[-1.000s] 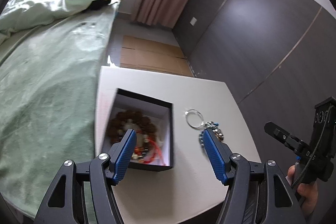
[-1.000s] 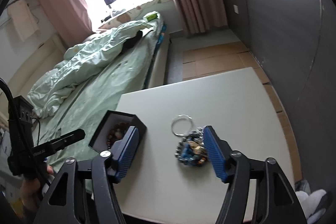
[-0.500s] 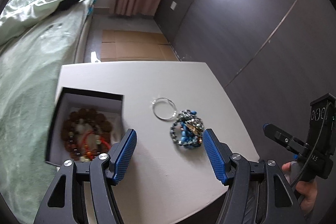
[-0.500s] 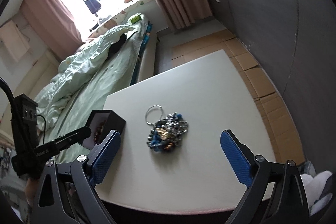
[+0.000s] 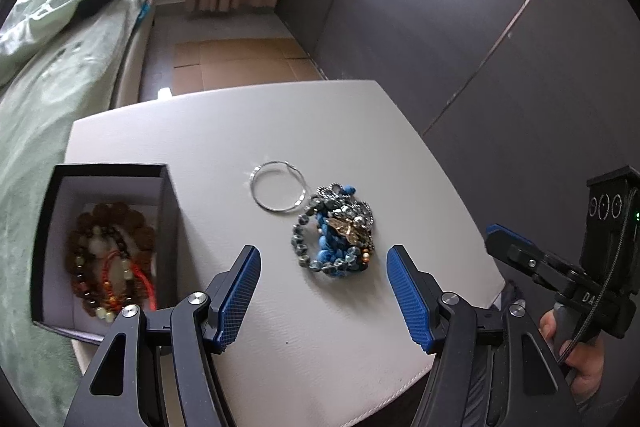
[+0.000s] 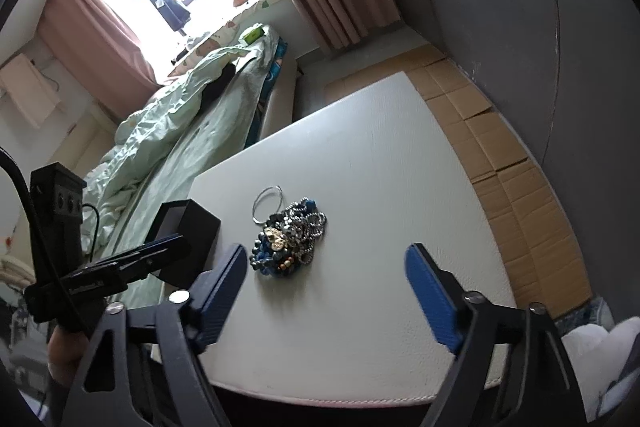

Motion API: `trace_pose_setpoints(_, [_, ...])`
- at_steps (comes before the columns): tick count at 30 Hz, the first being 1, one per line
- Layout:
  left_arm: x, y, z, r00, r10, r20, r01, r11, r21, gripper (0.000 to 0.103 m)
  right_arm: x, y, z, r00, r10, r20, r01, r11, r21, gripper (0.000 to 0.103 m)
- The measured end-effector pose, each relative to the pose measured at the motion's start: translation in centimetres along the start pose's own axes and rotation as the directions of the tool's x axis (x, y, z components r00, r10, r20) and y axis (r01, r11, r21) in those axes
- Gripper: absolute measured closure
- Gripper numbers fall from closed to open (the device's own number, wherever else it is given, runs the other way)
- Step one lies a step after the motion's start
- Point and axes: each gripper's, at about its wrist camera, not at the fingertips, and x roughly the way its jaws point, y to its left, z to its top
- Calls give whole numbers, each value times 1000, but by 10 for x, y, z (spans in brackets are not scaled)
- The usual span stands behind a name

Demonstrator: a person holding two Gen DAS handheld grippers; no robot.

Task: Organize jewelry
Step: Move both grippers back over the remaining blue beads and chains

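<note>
Jaws: both pairs stood wide apart and held nothing; the left gripper [image 5: 323,289] hung low over the near part of the table with the bead pile lined up in its gap, and the right gripper [image 6: 326,283] hovered further back, its opening off to the right of the pile.
Table [image 5: 240,131]: a pale, square top beside a bed with green bedding [image 5: 48,75], carrying the box and all the loose jewelry.
Box [image 5: 60,247]: a black, lidless box with a white lining, at the table's left edge, well apart from the loose pieces; a dark brown bead bracelet [image 5: 116,223] and red-corded strands lay inside, so some sorting looked done.
Bead pile [image 5: 336,231]: a tangle of blue and grey beaded bracelets with a gold-coloured charm on top, near the table's middle and just ahead of the left fingertips; how many pieces it held could not be told.
Silver ring [image 5: 279,191]: a thin hoop lying flat, touching the far-left edge of the pile.
Step in hand: by my reading, the approach to the next pick, with the left gripper better placed.
Next move: probably lower the left fingers around the pile, close gently on several strands at once, lift clear of the hoop, and carry left over the box wall; loose strands could slip or drag the hoop along.
</note>
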Motion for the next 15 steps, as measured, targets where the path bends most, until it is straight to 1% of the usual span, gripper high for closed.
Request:
trace_pose_setpoints(1, [3, -1, 0, 1000, 2, -5, -2, 1000, 4, 38, 3, -3, -1, 1000, 7, -5, -7, 1000, 5, 26])
trace_pose_setpoints(5, [14, 2, -2, 999, 18, -29, -19, 1000, -9, 48, 14, -9, -2, 999, 38, -23, -37, 999, 25, 38])
trace_pose_setpoints(8, [17, 6, -2, 999, 29, -33, -30, 999, -28, 55, 26, -7, -2, 997, 60, -42, -59, 998, 20, 40])
trace_pose_setpoints(10, [17, 10, -2, 999, 37, -32, -38, 999, -36, 59, 33, -4, -1, 996, 74, -52, -74, 997, 10, 44])
trace_pose_setpoints(12, [18, 13, -1, 998, 38, -40, -40, 998, -42, 65, 41, 0, 1, 995, 83, -59, -83, 997, 1, 45])
trace_pose_setpoints(15, [16, 17, 0, 998, 45, -38, -47, 998, -46, 65, 54, 8, 4, 992, 98, -78, -99, 995, -15, 45])
